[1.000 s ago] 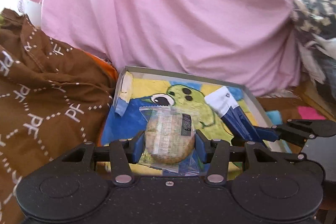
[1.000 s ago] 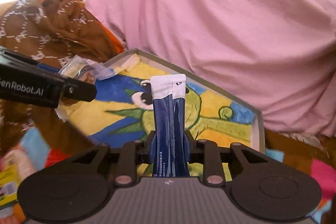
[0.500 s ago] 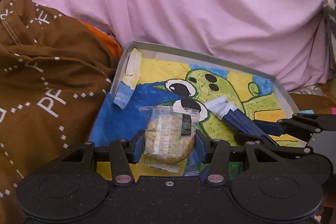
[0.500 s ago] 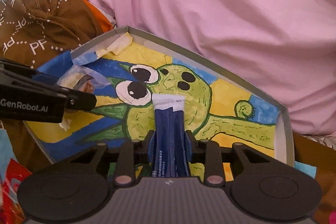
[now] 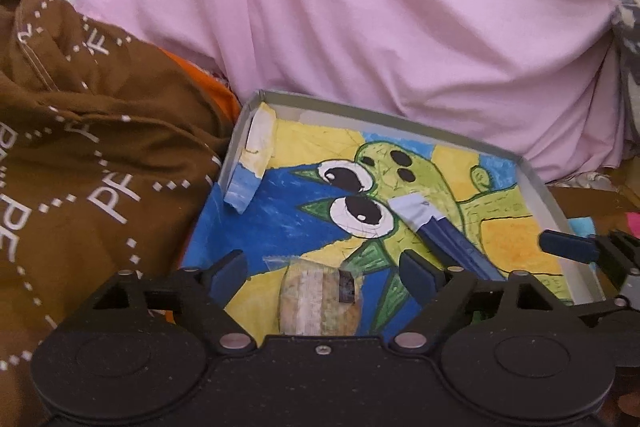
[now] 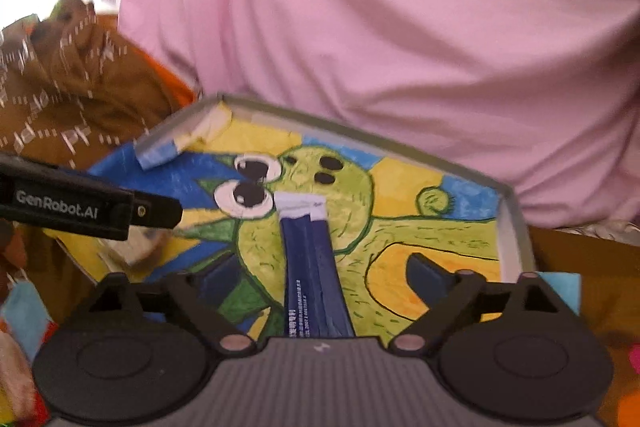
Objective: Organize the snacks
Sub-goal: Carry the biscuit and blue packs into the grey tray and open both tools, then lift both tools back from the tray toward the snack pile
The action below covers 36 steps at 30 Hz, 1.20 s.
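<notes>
**Two snacks lie in the painted box, both claws spread open**

The left claw point(image 5: 322, 269) is wide open and holds nothing. Between its fingers, but apart from both pads, lies the round biscuit in clear wrap point(image 5: 320, 301) on the floor of the box. It rests near the front edge, over the blue and yellow paint. The biscuit looks pale and flat, with a small dark label on the wrapper; its lower part is hidden behind the claw body.

The right claw point(image 6: 322, 273) is also wide open and empty. The dark blue stick packets point(image 6: 314, 267) lie between its fingers without touching them, flat on the green painted creature, with the white end pointing to the far wall. It seems to be two slim sticks side by side, with small white print near the claw.

The shallow box point(image 5: 536, 179) has grey walls and a floor painted with a green cartoon creature. I judge that this part of the task is done for these two snacks: both are inside the box and free of the claws. What is left I can only partly see. At the lower left edge of the right wrist view there are colourful wrappers point(image 6: 24, 307) outside the box, blurred, which may be more snacks to bring in. Behind the box there is pink cloth point(image 5: 360, 27), and a brown printed cloth point(image 5: 80, 147) at its left.
</notes>
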Tool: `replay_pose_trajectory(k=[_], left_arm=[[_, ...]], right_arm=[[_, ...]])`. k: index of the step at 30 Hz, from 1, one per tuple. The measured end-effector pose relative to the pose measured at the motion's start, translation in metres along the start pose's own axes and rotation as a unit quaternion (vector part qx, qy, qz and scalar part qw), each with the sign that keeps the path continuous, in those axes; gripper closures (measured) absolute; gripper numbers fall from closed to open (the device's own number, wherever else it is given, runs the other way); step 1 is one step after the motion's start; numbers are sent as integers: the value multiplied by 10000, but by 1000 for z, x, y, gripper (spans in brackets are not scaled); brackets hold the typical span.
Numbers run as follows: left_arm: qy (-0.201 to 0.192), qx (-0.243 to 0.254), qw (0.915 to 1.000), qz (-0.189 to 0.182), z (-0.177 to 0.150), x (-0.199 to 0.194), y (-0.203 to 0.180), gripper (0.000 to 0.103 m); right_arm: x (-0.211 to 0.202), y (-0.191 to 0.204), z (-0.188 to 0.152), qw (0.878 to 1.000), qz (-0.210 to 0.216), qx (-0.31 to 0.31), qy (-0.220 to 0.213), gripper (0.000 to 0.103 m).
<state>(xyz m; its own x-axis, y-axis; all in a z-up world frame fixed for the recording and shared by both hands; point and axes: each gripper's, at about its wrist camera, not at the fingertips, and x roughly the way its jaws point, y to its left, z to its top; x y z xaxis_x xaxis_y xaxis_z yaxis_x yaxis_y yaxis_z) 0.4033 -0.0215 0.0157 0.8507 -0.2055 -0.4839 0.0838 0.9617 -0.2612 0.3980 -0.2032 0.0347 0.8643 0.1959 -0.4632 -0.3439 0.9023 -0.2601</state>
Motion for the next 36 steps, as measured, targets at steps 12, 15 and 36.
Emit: replay_pose_trajectory(k=[12,15,36], left_arm=[[-775,76,9969,112,-2,-96,-4,1],[-830,57,9965,109,-9,-121,-6,1],[-441,286,9986,93,-122,-248,0,1]], right_arm=[[-103,15,-4,9951,-404,298,-855,0],[-132,22,-9,9930,-482,373,-1011,0],[-259,78,-100,9925,-680,861,-537,0]])
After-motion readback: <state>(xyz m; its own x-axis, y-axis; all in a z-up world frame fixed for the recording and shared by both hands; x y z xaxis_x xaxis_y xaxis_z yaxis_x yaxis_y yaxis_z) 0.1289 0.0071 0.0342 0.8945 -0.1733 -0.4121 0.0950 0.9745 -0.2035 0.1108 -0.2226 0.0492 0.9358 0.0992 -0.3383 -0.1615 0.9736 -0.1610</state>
